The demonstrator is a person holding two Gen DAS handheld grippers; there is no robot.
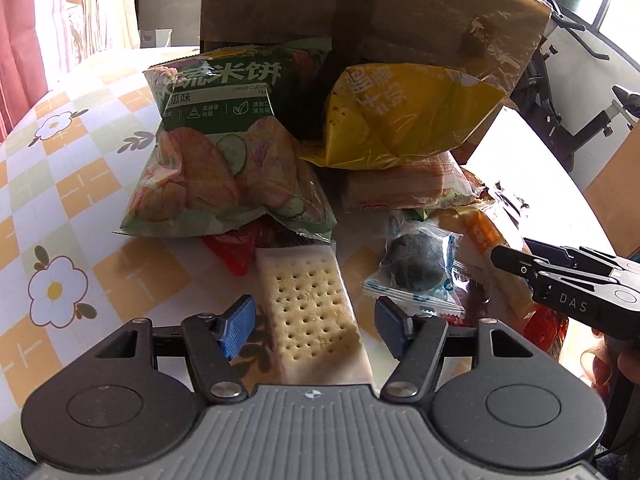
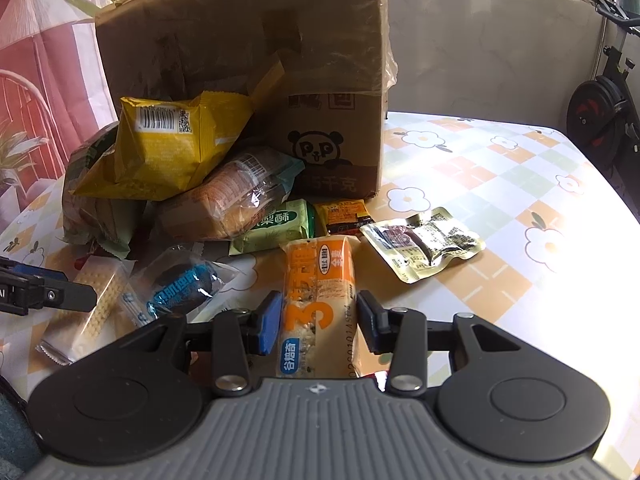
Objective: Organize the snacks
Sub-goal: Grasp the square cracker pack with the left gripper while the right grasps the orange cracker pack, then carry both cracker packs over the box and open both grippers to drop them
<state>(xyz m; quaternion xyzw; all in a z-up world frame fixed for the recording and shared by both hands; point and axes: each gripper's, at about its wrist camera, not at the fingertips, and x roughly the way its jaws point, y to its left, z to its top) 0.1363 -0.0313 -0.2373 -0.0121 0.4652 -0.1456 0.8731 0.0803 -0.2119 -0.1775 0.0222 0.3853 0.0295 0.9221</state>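
A pile of snacks lies on the flowered tablecloth in front of a cardboard box (image 2: pixel 240 40). My left gripper (image 1: pixel 316 326) is open, its blue pads on either side of a clear cracker pack (image 1: pixel 310 308), with gaps on both sides. My right gripper (image 2: pixel 318 322) is open around an orange cereal bar pack (image 2: pixel 318 292), pads close to its sides. A green rice-cracker bag (image 1: pixel 224 148), a yellow chip bag (image 1: pixel 400 116) and a dark round cake in clear wrap (image 1: pixel 416 268) lie in the pile. The right gripper also shows in the left wrist view (image 1: pixel 500 260).
A bread pack (image 2: pixel 232 200), a green pastry pack (image 2: pixel 276 224), a small orange packet (image 2: pixel 344 214) and a gold foil pouch (image 2: pixel 424 240) lie near the box. The tablecloth (image 2: pixel 500 184) stretches to the right. An exercise bike (image 2: pixel 604 116) stands beyond the table.
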